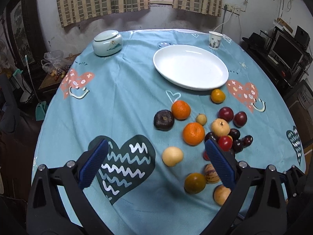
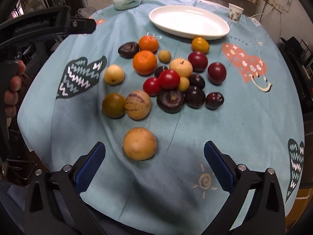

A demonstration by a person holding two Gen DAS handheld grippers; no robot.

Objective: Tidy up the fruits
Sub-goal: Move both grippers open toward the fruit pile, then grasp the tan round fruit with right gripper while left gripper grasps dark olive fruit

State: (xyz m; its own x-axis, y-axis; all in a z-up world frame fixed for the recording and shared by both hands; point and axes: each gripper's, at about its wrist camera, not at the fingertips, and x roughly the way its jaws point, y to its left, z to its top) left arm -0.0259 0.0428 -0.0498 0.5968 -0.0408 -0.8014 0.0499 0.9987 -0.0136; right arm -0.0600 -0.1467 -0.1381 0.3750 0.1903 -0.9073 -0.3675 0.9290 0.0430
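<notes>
Each gripper, left [image 1: 156,144] and right [image 2: 154,146], has a matte black plastic frame with triangular cut-outs, silver screws at the joints, and two long fingers [image 1: 93,162] faced with ribbed dark-blue pads [image 2: 218,165].

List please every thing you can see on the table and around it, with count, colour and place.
plate: 1, white, empty, far side of table
jar: 1, pale green, lidded, far left
cup: 1, white paper, far right
oranges: 2, orange, left of the pile
tomatoes: 2, red, middle of pile
striped melon: 1, cream with purple stripes, near left
tan fruit: 1, nearest, alone
other fruits: dark purple, yellow and green ones; exact count unclear
tablecloth: 1, light blue with hearts
curtains: checked, by the window
left gripper: open, above cloth
right gripper: open, near the tan fruit
hand: at left edge of right wrist view
</notes>
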